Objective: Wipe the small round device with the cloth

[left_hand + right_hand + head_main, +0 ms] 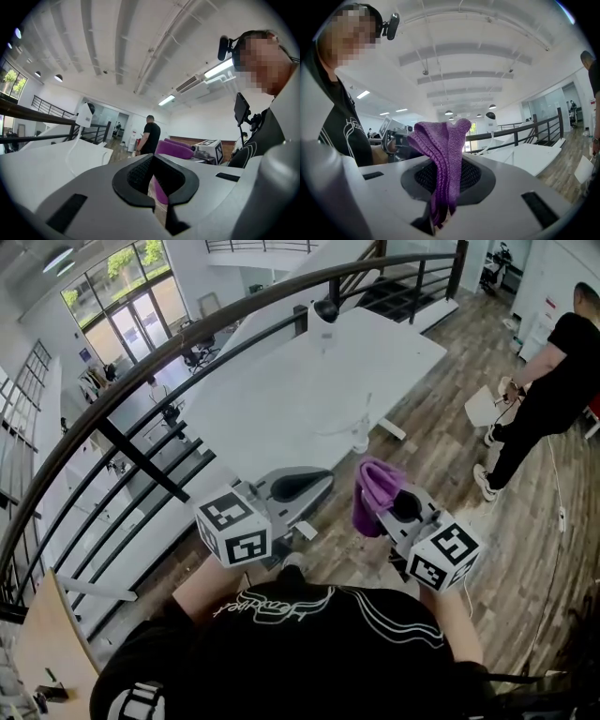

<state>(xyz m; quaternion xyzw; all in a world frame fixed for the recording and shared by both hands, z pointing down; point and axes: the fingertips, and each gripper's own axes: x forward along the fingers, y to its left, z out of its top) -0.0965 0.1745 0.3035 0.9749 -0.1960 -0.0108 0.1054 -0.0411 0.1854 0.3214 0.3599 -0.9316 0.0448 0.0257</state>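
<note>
Daylight from tall windows (122, 296) and ceiling strip lights (218, 69) makes everything bright; fisheye bending curves edges, corners blacken, shadows soft.

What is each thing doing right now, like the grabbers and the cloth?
Left gripper: fingers shut, nothing held.
Right gripper: fingers shut on the purple cloth.
Purple cloth: bunched, sticking up out of the right gripper.
Small round device: standing on the white table, untouched.

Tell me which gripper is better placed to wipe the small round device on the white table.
Right. The right gripper is shut on the purple cloth, while the left gripper is shut on nothing. The device stands at the far end of the table, ahead of both.
</note>
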